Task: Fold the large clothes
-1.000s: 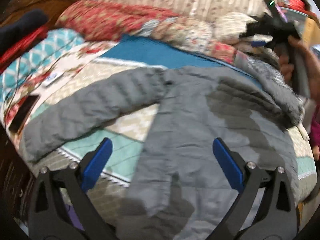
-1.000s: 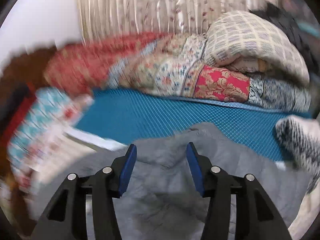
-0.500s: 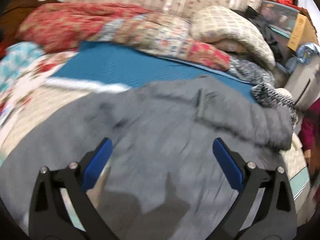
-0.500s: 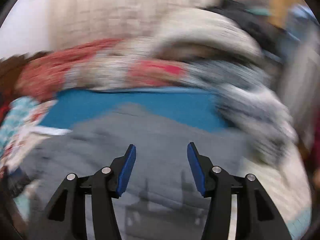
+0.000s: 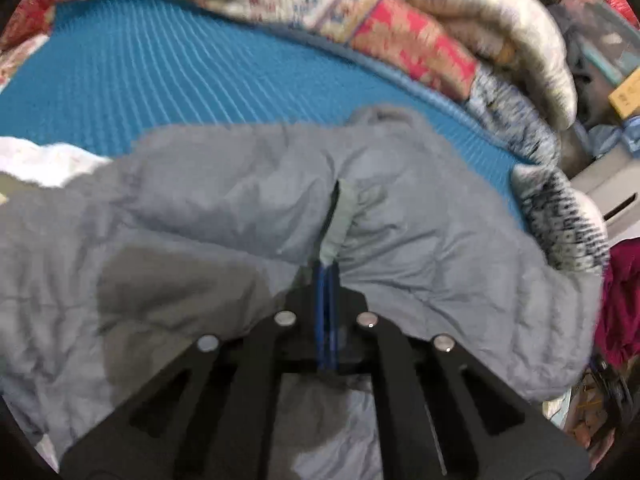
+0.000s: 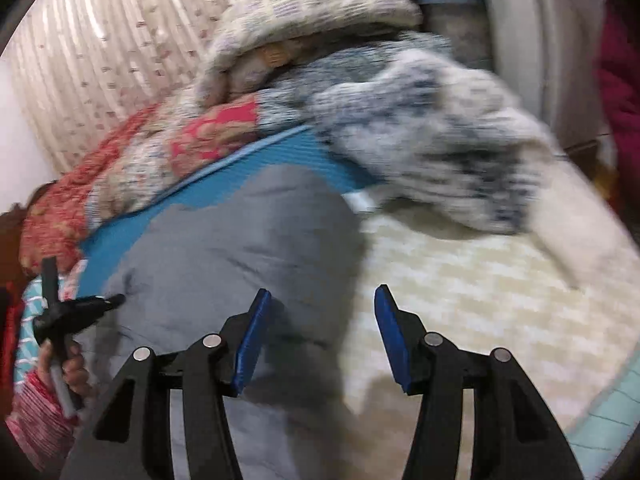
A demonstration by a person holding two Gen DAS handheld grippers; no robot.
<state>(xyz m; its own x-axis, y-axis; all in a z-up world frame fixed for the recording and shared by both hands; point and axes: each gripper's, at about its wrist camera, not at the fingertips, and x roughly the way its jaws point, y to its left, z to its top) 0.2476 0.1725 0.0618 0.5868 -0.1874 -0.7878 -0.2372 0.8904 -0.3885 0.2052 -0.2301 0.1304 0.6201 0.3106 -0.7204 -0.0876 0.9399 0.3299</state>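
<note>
My left tool (image 5: 327, 270) sits low in its own view, its two blue pads pressed flat together with no gap. The tips rest against a fold of the grey padded jacket (image 5: 224, 200), but I cannot tell whether any cloth is pinched between them. The jacket lies spread across the bed, filling the near and middle part of the left view, with a dark slit of an opening just beyond the tool's tips. In the right view my right tool (image 6: 320, 336) stands partly apart with nothing between its blue pads; its left pad hangs over the jacket's right edge (image 6: 240, 248) and its right pad over the cream patterned bedspread (image 6: 460, 280). At the far left of that view a hand (image 6: 66, 364) in a red and white patterned sleeve (image 6: 34, 416) holds the other tool's black handle above the jacket. Beyond the jacket lies a ribbed blue mat (image 5: 160, 72), showing as a narrow strip in the right view. To the right of the jacket rests a black and white knitted garment (image 6: 432, 140). Farther back is a heap of floral and red patterned quilts (image 5: 400, 36), and behind them, in the right view, a pale striped curtain (image 6: 120, 40).
</note>
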